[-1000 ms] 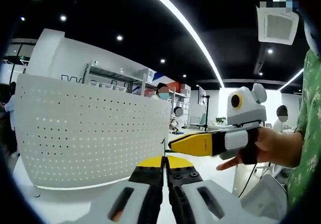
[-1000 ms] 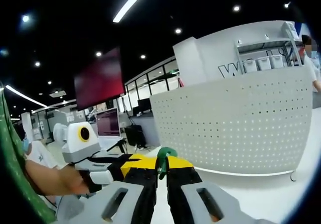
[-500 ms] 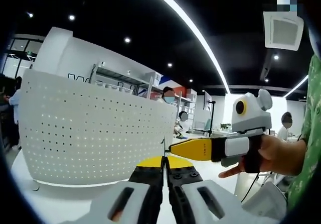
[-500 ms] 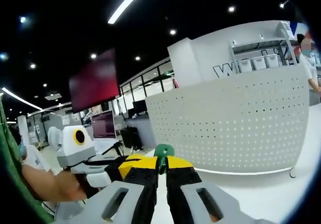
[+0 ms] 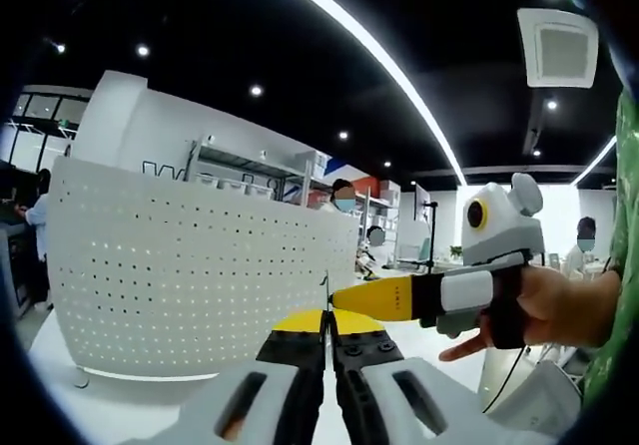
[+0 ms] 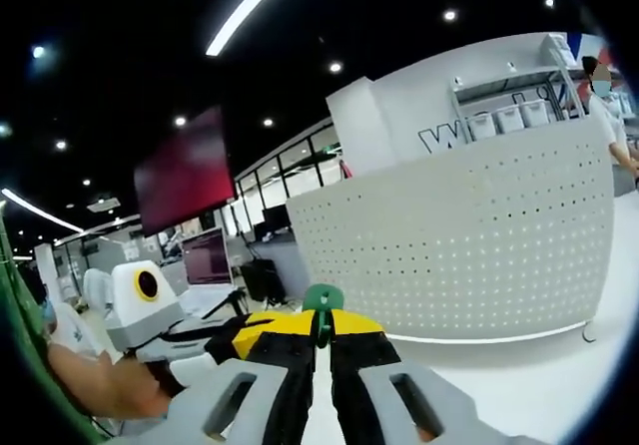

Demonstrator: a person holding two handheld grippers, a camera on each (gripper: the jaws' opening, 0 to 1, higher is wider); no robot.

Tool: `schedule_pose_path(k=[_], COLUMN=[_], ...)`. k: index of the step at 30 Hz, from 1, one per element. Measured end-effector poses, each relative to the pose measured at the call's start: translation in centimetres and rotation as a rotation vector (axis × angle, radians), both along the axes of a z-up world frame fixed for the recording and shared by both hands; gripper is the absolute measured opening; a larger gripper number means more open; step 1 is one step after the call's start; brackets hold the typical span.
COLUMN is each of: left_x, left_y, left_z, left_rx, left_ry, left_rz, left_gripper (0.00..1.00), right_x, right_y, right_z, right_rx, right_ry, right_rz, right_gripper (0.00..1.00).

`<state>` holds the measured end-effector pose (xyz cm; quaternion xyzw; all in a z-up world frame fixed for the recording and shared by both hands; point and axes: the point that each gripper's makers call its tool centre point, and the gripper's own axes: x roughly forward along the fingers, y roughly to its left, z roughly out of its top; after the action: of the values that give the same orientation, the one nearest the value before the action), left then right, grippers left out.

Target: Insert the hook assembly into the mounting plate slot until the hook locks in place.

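Hook [image 6: 321, 310], green, small and probably light and stiff, sits pinched in the right gripper [image 6: 319, 343] before the white perforated panel [image 6: 469, 245]; left gripper [image 5: 326, 350] is closed on a thin part beside that panel.

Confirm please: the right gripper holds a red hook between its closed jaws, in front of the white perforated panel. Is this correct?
The colour is wrong: the hook is green, not red, as the right gripper view shows. The rest stands: the right gripper has its jaws closed on it, in front of the white perforated panel.
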<state>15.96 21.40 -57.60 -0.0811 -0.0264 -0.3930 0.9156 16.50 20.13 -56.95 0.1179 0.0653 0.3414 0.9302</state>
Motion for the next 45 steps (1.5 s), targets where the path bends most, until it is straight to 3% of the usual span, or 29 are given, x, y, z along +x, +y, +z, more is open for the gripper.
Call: schedule_pose_path(k=[9,20,24,28,38,45], left_x=[-0.1,-0.2,-0.1,-0.2,0.0,-0.3], left_y=[0.2,0.0,-0.2,-0.3,0.0,0.5], left_z=[0.2,0.3,0.1,-0.2,-0.5,-0.8], left_rx=[0.013,0.025,0.03,0.038,0.048,0.068], left_ry=[-0.025,-0.026,-0.014,-0.011,0.0,0.01], left_rz=[0.004,-0.025,-0.023,-0.033,-0.041,-0.109], left_gripper=[0.01,0.03,0.14,0.13,0.22,0.26], right_x=[-0.1,-0.2,-0.3,-0.3,-0.1,0.0], right_y=[0.2,0.2,0.1,0.1,-0.8,-1.5], right_z=[0.2,0.3,0.5,0.6,0.7,0.9], right_rx=[0.058,0.054,0.063,0.059,0.053,0.051], right_ry=[0.034,0.026,0.023,0.014,0.002,-0.009], right_rz=[0.018,0.024,0.023,0.02,-0.008,-0.029], right_gripper=[0.01,0.01,0.01,0.01,0.01,0.01])
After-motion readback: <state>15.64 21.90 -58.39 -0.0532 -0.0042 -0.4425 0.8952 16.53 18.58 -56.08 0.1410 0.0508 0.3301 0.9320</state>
